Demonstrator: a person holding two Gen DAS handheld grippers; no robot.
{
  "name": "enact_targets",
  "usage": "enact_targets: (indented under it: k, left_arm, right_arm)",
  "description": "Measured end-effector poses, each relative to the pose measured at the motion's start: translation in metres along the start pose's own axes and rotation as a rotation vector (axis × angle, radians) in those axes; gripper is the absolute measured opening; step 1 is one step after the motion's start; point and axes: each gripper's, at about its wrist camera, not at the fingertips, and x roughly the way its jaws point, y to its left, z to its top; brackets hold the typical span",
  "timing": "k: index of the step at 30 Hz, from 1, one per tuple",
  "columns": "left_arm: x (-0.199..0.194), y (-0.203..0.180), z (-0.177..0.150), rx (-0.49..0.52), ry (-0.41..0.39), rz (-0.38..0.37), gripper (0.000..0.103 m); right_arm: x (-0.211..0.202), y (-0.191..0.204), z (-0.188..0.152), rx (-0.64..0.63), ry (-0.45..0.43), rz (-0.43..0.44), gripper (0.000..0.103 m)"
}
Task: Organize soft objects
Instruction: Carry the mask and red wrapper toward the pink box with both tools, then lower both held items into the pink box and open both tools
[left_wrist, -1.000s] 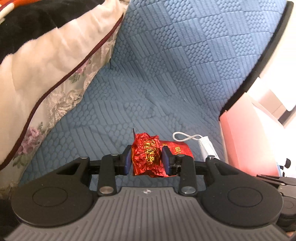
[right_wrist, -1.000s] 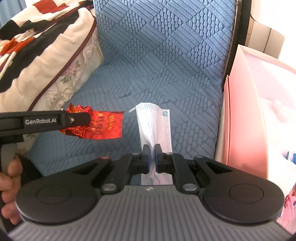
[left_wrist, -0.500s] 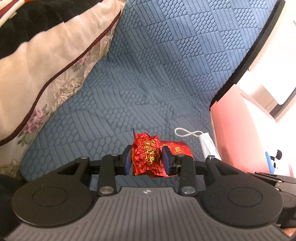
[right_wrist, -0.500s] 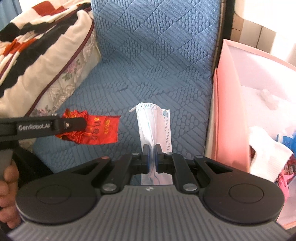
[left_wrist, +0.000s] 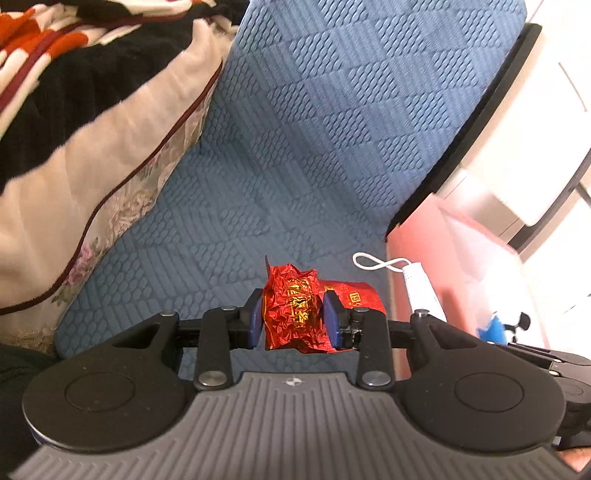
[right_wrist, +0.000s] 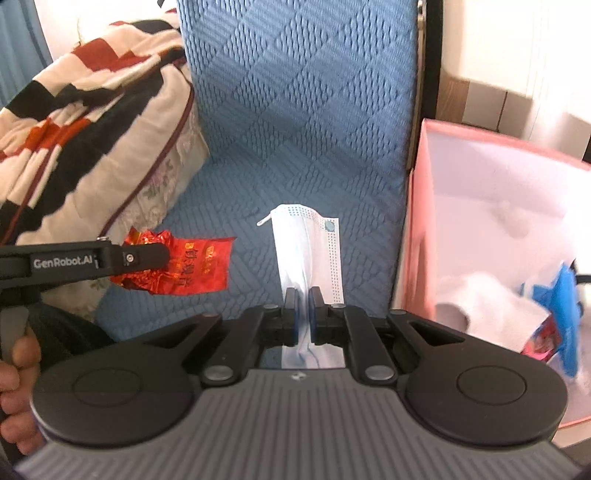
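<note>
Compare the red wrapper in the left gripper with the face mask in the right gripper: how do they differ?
The red foil wrapper is crinkled, shiny and gold-printed; the face mask is pale blue, pleated and matte. The wrapper bulges between the left gripper pads; the mask is pinched thin in the right gripper. Both are held above the blue cushion.

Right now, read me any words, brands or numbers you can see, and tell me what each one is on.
"GenRobot.AI": white lettering on the arm of the left gripper, seen from the right wrist camera.
Gold Chinese characters on the red foil packet: too crumpled and blurred to read.
A small framed gold mark on the packet's flat end: too small to read.
Face mask held by the right gripper: no readable text.
Pink box: no readable text.
</note>
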Motion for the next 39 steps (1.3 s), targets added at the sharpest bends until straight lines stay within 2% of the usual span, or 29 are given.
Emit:
enact_targets:
  k: [14, 22, 31, 39]
  left_arm:
    - [-0.046, -0.047, 0.034, 0.040, -0.049, -0.071, 0.039]
    - [-0.055, -0.088, 0.054, 0.078, -0.062, -0.125, 0.039]
    - [-0.053, -0.153, 0.064, 0.127, -0.070, -0.184, 0.039]
    - [-0.039, -0.210, 0.055, 0.154, -0.056, -0.213, 0.039]
  right_arm:
    - [-0.065, -0.021, 0.038, 0.031, -0.083, -0.036, 0.009]
    - [-0.095, -0.035, 0.062, 0.035, -0.138, -0.056, 0.009]
    - [-0.128, -0.075, 0.074, 0.060, -0.182, -0.089, 0.009]
    - [-0.135, -0.129, 0.060, 0.119, -0.166, -0.116, 0.009]
